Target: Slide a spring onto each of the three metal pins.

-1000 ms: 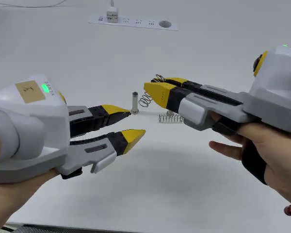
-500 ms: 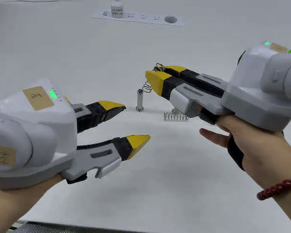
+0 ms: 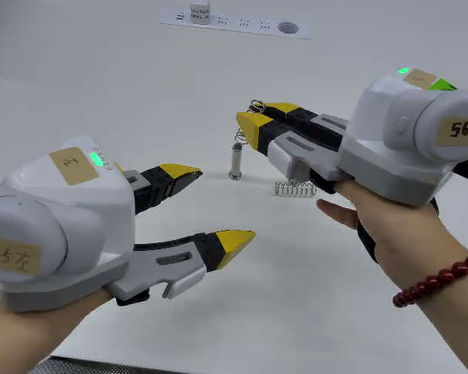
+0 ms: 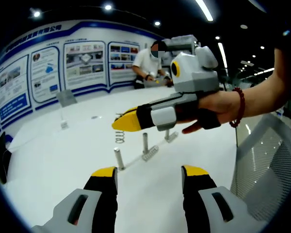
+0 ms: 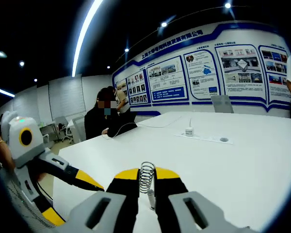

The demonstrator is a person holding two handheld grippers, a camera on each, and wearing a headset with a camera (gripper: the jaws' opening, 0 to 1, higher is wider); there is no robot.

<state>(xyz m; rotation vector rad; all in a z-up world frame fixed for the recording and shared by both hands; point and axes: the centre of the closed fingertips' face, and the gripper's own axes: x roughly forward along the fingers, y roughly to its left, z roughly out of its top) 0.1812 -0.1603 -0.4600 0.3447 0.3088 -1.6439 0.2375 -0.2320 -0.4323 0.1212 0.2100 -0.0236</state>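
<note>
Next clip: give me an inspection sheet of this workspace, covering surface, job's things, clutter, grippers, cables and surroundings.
Surface: white workbench, bare around the work.
Job's things: held spring sits right at the top of an upright pin; I cannot tell whether it has started on. A second pin stands behind, and a loose spring lies flat nearby.
Clutter: nothing seen.
Grippers: left gripper has its jaws open and empty; right gripper has its jaws shut on the held spring.
Cables: a charger is plugged into the power strip, with a thin cable trailing across the bench.
Surroundings: wall display boards; a seated person at the far edge.
</note>
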